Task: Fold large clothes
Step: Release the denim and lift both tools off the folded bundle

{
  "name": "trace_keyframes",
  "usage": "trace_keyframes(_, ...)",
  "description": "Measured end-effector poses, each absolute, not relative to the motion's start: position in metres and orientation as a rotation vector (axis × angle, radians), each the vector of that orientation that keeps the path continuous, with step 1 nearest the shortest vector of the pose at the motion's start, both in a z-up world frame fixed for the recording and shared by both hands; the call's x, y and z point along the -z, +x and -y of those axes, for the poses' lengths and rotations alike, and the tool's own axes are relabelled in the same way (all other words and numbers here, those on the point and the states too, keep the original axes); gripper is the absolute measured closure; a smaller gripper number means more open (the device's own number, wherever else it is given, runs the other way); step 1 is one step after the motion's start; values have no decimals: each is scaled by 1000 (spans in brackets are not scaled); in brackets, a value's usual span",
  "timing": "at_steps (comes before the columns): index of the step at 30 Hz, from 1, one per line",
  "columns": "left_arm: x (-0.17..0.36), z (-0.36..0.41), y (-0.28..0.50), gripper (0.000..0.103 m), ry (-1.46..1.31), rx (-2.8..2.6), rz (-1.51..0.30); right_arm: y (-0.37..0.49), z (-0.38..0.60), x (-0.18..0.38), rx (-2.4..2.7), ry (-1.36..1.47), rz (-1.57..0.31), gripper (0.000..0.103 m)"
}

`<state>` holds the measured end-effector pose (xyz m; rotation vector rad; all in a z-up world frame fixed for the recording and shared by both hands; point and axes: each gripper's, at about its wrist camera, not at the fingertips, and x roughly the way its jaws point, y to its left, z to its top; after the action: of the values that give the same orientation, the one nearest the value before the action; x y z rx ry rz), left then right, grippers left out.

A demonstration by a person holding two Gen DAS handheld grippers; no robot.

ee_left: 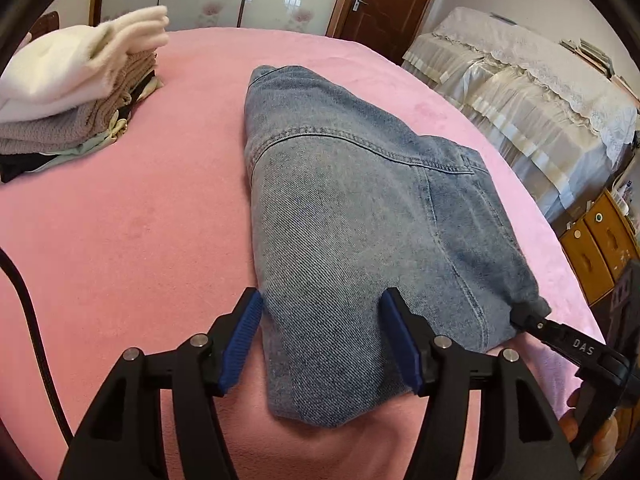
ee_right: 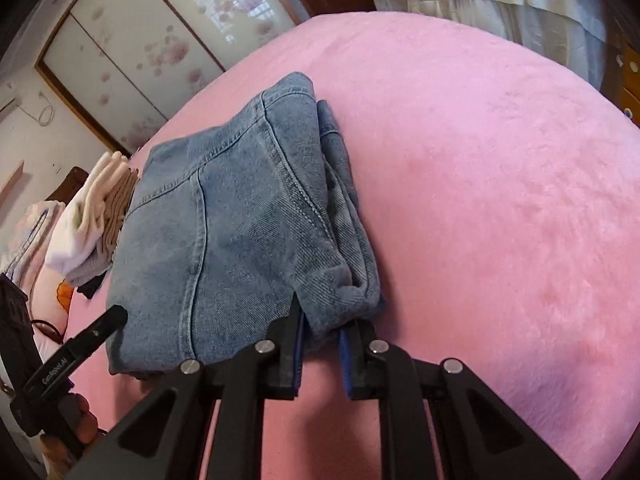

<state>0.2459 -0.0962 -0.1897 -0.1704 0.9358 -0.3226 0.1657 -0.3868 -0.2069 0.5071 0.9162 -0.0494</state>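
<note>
At the near edge of the bed, the left tool [ee_left: 320,340] hangs with its blue-padded fingers [ee_left: 242,344] spread apart, straddling the near left corner of the folded denim garment [ee_left: 348,220]; neither pad presses the cloth. Over at four o'clock in the left wrist view, the right tool [ee_left: 528,314] comes in from the side and bites the garment's near right corner. Its own camera shows this closely: the right tool [ee_right: 322,338] has its two fingers drawn together on a thick bunch of denim layers (several folded edges stacked in the pinch), clamped at the corner nearest the lens.

Outward from both tools, the denim garment [ee_right: 240,224] lies as a compact folded bundle on the pink bed cover [ee_left: 120,220], its stitched seams running away toward twelve o'clock. In the right wrist view the left tool [ee_right: 102,322] shows at eight o'clock, a person's fingers [ee_right: 86,420] wrapped round its handle.

Farther off, at ten o'clock in the left wrist view, a stack of folded clothes [ee_left: 76,92] sits on the bed, white on top, well apart from the denim. Beyond the bed at two o'clock stands furniture under a lace-trimmed cover [ee_left: 520,92], and a brown door [ee_left: 384,4] at one o'clock.
</note>
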Motion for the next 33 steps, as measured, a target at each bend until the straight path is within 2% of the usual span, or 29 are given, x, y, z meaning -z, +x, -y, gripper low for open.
trace_keyframes(7, 173, 88, 251, 43, -180, 343, -1003, 168, 378, 169, 70, 379, -941, 79)
trace_keyframes(10, 151, 85, 255, 41, -154, 363, -991, 169, 381, 147, 82, 347, -910, 71)
trace_keyframes(14, 129, 82, 275, 41, -139, 366, -978, 191, 379, 121, 122, 267, -846, 50)
trace_keyframes(16, 124, 81, 295, 41, -146, 366, -991, 215, 382, 113, 117, 261, -828, 47)
trace_keyframes(19, 125, 85, 330, 41, -107, 333, -984, 258, 387, 120, 97, 262, -853, 47)
trace_keyframes(26, 151, 93, 397, 41, -120, 292, -1042, 352, 410, 172, 72, 331, -1011, 49)
trace_keyframes(27, 154, 95, 402, 41, -107, 286, -1043, 357, 412, 178, 63, 335, -1026, 71)
trace_keyframes(28, 158, 97, 404, 41, -92, 280, -1044, 360, 415, 182, 79, 326, -1036, 79)
trace_keyframes(33, 175, 92, 408, 33, -113, 286, -1035, 356, 420, 194, 144, 280, -1036, 84)
